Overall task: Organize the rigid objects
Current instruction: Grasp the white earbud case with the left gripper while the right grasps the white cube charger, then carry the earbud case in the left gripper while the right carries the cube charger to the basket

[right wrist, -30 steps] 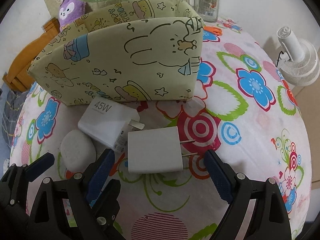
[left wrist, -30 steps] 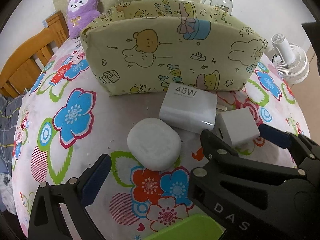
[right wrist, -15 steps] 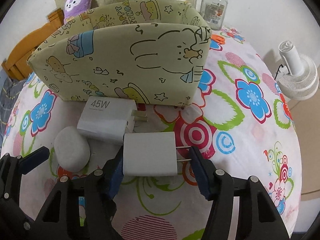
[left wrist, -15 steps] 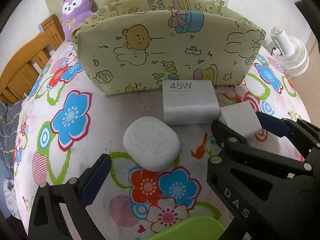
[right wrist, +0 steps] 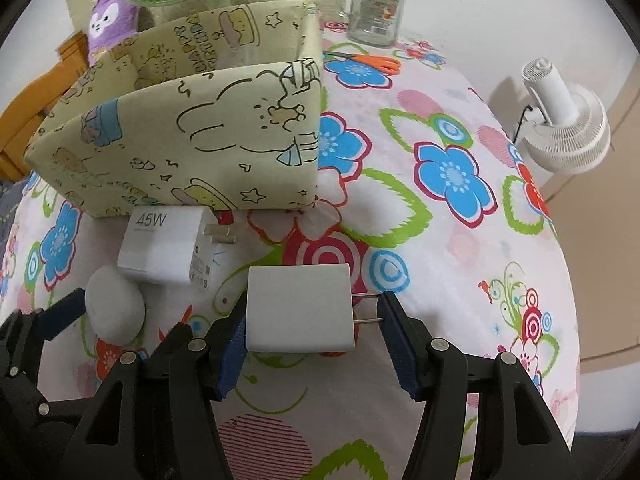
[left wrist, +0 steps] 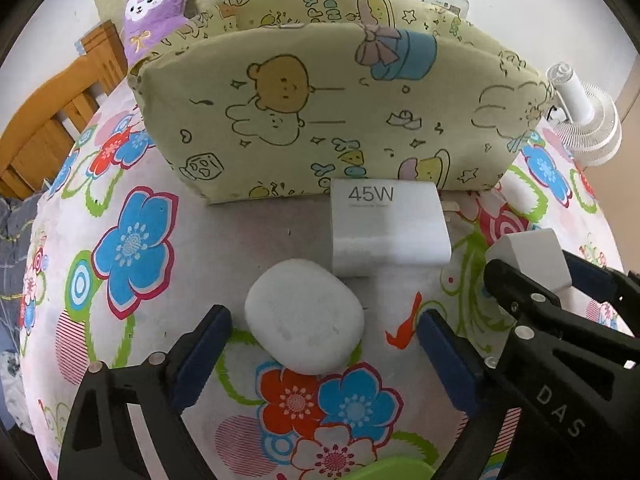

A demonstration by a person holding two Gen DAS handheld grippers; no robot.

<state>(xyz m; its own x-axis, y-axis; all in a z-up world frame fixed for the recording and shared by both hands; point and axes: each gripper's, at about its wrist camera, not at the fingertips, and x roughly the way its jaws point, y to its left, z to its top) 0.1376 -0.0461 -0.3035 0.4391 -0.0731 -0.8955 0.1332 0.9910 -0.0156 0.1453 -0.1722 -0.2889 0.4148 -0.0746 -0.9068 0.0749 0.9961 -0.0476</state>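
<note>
A white rounded earbud case [left wrist: 305,316] lies on the flowered tablecloth between the open fingers of my left gripper [left wrist: 322,350], which do not touch it. A white 45W charger [left wrist: 386,226] lies just beyond it, against the cartoon-print fabric storage box [left wrist: 320,116]. My right gripper [right wrist: 314,340] is shut on a smaller white plug adapter [right wrist: 300,314], left pad on its body, right pad on its prong tips, held slightly above the cloth. The earbud case [right wrist: 114,306] and 45W charger [right wrist: 166,246] also show at left in the right wrist view.
The storage box [right wrist: 192,140] stands open-topped behind the chargers. A glass jar [right wrist: 376,4], orange scissors [right wrist: 374,62], a purple plush toy [left wrist: 154,12] and a green fan stand behind it. A white fan [right wrist: 564,128] is off the table's right edge. A wooden chair [left wrist: 44,128] is at left.
My right gripper has closed on the small plug adapter and lifted it slightly. My left gripper has moved forward so its fingers flank the earbud case.
</note>
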